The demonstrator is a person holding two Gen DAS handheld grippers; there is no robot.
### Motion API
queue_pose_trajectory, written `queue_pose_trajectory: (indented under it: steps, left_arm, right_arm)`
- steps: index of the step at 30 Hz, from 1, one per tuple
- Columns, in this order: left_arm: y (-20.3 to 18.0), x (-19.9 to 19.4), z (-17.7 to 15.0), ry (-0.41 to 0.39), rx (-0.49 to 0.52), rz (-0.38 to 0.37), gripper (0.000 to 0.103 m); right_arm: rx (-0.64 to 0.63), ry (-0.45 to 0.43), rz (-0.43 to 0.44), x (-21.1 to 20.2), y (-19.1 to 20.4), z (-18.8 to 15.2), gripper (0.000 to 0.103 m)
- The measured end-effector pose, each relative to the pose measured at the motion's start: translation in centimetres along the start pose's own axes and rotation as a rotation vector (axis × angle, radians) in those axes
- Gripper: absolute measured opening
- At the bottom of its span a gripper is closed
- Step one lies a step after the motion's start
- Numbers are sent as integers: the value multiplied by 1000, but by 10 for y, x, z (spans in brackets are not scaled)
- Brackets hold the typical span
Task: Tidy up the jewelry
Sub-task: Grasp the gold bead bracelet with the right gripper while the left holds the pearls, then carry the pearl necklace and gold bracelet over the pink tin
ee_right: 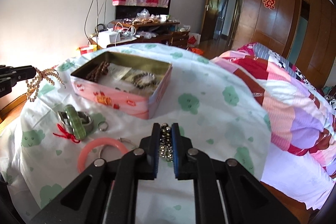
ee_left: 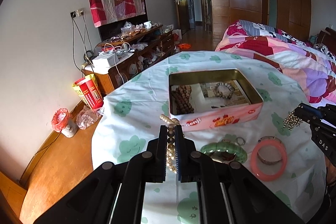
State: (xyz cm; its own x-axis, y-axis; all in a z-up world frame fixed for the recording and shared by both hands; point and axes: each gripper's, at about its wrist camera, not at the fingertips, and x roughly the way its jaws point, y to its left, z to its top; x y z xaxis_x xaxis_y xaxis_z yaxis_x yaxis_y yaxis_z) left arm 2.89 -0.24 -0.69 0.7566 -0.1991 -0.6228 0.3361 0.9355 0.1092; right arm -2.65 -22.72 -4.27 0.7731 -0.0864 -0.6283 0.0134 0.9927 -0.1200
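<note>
Plain white walls meet an orange wooden floor; a cluttered low wooden cabinet faces brown panelled wardrobes and a patchwork-quilted bed.

We look from two fisheye cameras, each set just behind its own gripper and facing forward along the fingers, angled down over the bed. Our left view sits close to the tin, seeing its long side square on — the right gripper enters at its right edge. Our right view stands a little further back, facing the tin corner-on, with the left gripper at its left edge. Both share tin, sheet, far wall and wardrobe.
</note>
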Motion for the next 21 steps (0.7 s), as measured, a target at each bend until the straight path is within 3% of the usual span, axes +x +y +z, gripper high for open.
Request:
queue_pose_trajectory:
  steps: [21]
  left_arm:
    - [-4,15,52,-18,47,4,6]
  right_arm:
    - [-74,-73,-25,0,3,43,12]
